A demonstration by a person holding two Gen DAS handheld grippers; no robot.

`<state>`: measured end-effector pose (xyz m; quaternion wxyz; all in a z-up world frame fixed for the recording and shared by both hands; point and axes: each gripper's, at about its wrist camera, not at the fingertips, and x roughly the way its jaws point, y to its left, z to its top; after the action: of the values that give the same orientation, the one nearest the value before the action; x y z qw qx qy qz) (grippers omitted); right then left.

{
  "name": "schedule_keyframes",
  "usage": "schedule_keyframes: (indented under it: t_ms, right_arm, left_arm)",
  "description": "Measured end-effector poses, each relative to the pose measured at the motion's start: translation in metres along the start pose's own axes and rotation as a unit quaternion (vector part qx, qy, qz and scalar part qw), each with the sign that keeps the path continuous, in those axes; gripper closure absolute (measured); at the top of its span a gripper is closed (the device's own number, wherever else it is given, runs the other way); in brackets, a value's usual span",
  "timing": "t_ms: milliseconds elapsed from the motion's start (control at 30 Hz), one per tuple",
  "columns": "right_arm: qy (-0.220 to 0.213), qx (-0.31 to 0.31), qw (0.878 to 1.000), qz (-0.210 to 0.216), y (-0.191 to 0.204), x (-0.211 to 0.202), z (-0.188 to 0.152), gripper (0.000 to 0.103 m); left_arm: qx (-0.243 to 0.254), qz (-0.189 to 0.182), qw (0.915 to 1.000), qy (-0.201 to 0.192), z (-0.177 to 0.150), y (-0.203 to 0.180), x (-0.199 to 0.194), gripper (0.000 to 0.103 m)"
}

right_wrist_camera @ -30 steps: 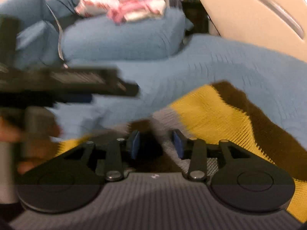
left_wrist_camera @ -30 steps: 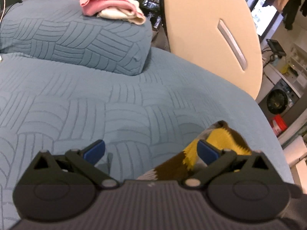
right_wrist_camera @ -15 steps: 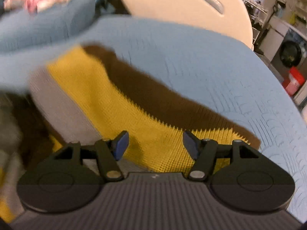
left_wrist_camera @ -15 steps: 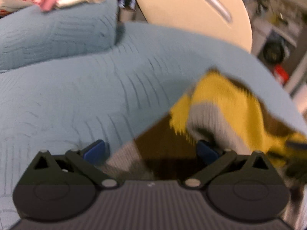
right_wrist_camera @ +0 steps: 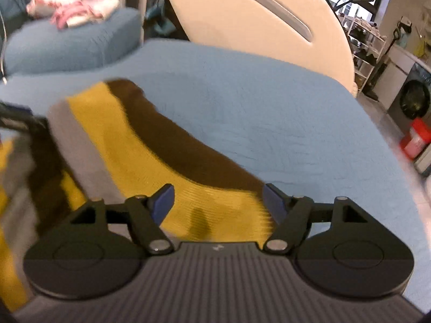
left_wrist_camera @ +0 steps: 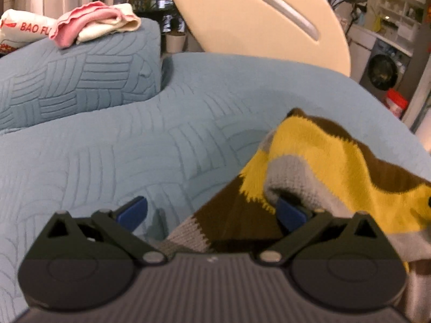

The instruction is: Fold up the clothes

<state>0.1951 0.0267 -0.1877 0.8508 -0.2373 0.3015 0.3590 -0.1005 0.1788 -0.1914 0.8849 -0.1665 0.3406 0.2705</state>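
A knitted sweater [left_wrist_camera: 331, 156] in yellow, brown and grey bands lies rumpled on the blue quilted bed [left_wrist_camera: 134, 148]. My left gripper [left_wrist_camera: 211, 212] is open wide just above the bed. A brown and grey part of the sweater lies between its fingers, and a grey fold drapes over the right pad [left_wrist_camera: 291, 214]. In the right wrist view the sweater [right_wrist_camera: 150, 161] stretches from the left down to my right gripper [right_wrist_camera: 219, 202]. Its jaws are opening over the yellow band and the pads do not press on it.
A blue pillow [left_wrist_camera: 80, 72] at the back left carries folded pink and cream clothes [left_wrist_camera: 94, 21] and a white bag with red letters [left_wrist_camera: 21, 29]. A beige board [left_wrist_camera: 256, 21] leans behind the bed. A washing machine [left_wrist_camera: 382, 67] and a red-lidded tub [left_wrist_camera: 396, 102] stand off to the right.
The right jaws went from nearly shut around dark knit to wide apart, and that view swung right along the sweater. The left view rolled, and more sweater now lies between its fingers.
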Motion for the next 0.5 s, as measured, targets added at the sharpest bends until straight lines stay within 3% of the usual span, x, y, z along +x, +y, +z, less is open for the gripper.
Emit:
schedule_keyframes:
  t_ms: [33, 100, 200, 233, 300, 333, 367, 433, 467, 500]
  right_arm:
    - [0.000, 0.023, 1.000, 0.003, -0.009, 0.001, -0.005, 0.028]
    - [0.000, 0.157, 0.987, 0.024, -0.053, 0.002, -0.021, 0.028]
    - [-0.051, 0.306, 0.949, 0.052, -0.082, -0.004, -0.048, 0.028]
    - [-0.083, 0.367, 0.925, 0.063, -0.084, -0.006, -0.065, 0.028]
    - [-0.117, 0.413, 0.900, 0.077, -0.077, 0.002, -0.084, 0.028]
    - [-0.131, 0.429, 0.890, 0.084, -0.072, 0.008, -0.091, 0.028]
    - [-0.142, 0.440, 0.882, 0.090, -0.069, 0.012, -0.098, 0.028]
    - [-0.150, 0.439, 0.880, 0.099, -0.066, 0.017, -0.110, 0.028]
    - [-0.149, 0.432, 0.883, 0.105, -0.065, 0.020, -0.113, 0.027]
    - [-0.139, 0.412, 0.894, 0.110, -0.067, 0.026, -0.109, 0.026]
  left_arm:
    - [0.005, -0.008, 1.0000, -0.001, 0.001, 0.000, -0.002, 0.000]
    - [0.028, -0.035, 0.9989, -0.012, 0.009, -0.001, -0.015, 0.000]
    - [0.062, -0.116, 0.9912, 0.017, 0.033, -0.003, -0.016, 0.000]
    - [0.068, -0.136, 0.9880, 0.026, 0.041, -0.003, -0.014, 0.000]
    - [0.082, -0.162, 0.9817, 0.059, 0.072, -0.003, 0.003, 0.000]
    - [0.084, -0.158, 0.9812, 0.070, 0.083, -0.004, 0.009, 0.001]
    - [0.089, -0.127, 0.9846, 0.080, 0.104, -0.004, 0.015, 0.001]
    - [0.112, -0.114, 0.9841, 0.077, 0.125, -0.006, 0.019, 0.000]
    - [0.138, -0.121, 0.9796, 0.082, 0.135, -0.011, 0.024, 0.000]
    - [0.170, -0.136, 0.9697, 0.110, 0.145, -0.019, 0.038, 0.000]
